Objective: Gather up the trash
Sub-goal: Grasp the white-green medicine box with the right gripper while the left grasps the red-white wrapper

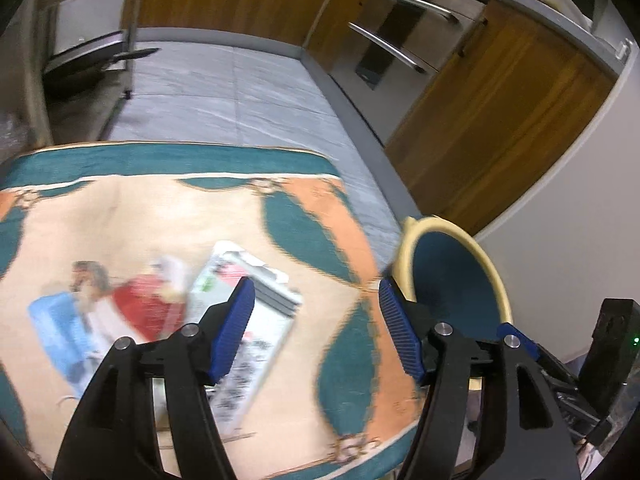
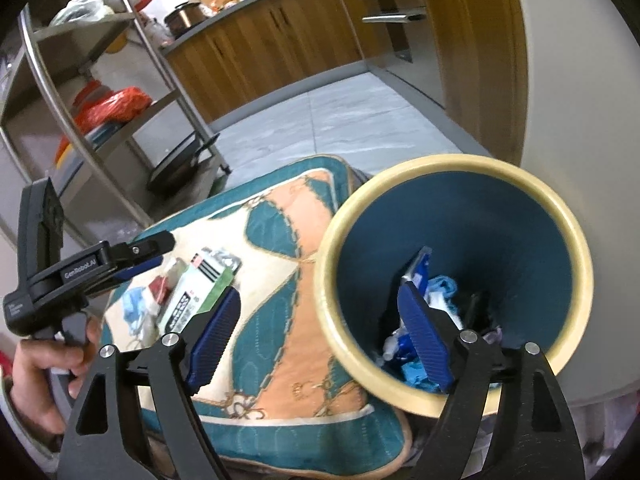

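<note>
The left gripper hangs over a woven cushion patterned in teal, peach and cream, its jaws set wide with nothing between the ribbed blue pads; in the right wrist view the same tool shows from the side, gripped by a bare hand, above the litter. The trash lies on the cushion's cream centre: a flat, printed white carton, rectangular and glossy, partly under the left pad; just beside it a crumpled red wrapper and a soft blue scrap, both blurred. The right gripper also stands with jaws wide and empty, one pad over the cushion, the other over the mouth of a round bin; the bin is smooth, teal inside with a thick cream rim, tilted toward the camera at the cushion's edge; crumpled blue and white waste sits at its bottom. Beyond are grey floor tiles, wooden cabinets and a steel rack.
</note>
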A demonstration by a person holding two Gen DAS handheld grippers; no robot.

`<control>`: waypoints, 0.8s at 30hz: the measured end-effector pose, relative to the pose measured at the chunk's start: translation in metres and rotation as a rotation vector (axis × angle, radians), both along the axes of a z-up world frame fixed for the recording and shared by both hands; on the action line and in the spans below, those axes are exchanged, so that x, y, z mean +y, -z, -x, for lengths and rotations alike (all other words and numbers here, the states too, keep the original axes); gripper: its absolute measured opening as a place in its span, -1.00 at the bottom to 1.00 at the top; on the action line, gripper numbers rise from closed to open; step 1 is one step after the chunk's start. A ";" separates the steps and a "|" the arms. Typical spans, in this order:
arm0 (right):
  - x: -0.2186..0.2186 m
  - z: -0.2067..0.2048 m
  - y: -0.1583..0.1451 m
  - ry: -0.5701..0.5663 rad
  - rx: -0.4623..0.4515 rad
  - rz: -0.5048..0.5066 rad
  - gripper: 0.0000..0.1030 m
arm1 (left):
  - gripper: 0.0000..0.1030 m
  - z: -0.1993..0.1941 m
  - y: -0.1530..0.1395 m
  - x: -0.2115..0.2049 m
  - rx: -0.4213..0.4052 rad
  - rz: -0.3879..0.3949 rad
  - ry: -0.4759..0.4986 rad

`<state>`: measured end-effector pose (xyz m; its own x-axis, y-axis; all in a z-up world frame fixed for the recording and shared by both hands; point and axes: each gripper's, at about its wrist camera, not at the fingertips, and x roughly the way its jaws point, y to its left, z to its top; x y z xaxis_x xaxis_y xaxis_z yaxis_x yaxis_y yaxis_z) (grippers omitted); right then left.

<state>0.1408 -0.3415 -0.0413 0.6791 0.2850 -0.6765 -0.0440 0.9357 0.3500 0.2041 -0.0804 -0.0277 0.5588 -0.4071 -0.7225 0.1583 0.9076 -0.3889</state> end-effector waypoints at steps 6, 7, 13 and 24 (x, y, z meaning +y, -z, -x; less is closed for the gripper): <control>0.014 -0.001 0.007 -0.057 0.037 -0.047 0.58 | 0.24 0.008 0.009 0.046 0.009 -0.059 -0.085; 0.018 -0.002 0.008 -0.069 0.040 -0.060 0.58 | 0.24 0.009 0.011 0.052 0.014 -0.066 -0.094; 0.047 -0.005 0.015 -0.146 0.070 -0.091 0.58 | 0.24 0.010 0.024 0.073 0.040 -0.117 -0.105; 0.083 -0.017 0.036 -0.217 0.153 -0.112 0.58 | 0.24 -0.003 0.042 0.055 0.033 -0.279 -0.020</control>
<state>0.1577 -0.2585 -0.0777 0.4867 0.4911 -0.7224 -0.1782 0.8654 0.4683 0.2066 -0.0254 -0.0698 0.5393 -0.1790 -0.8229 0.1303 0.9831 -0.1285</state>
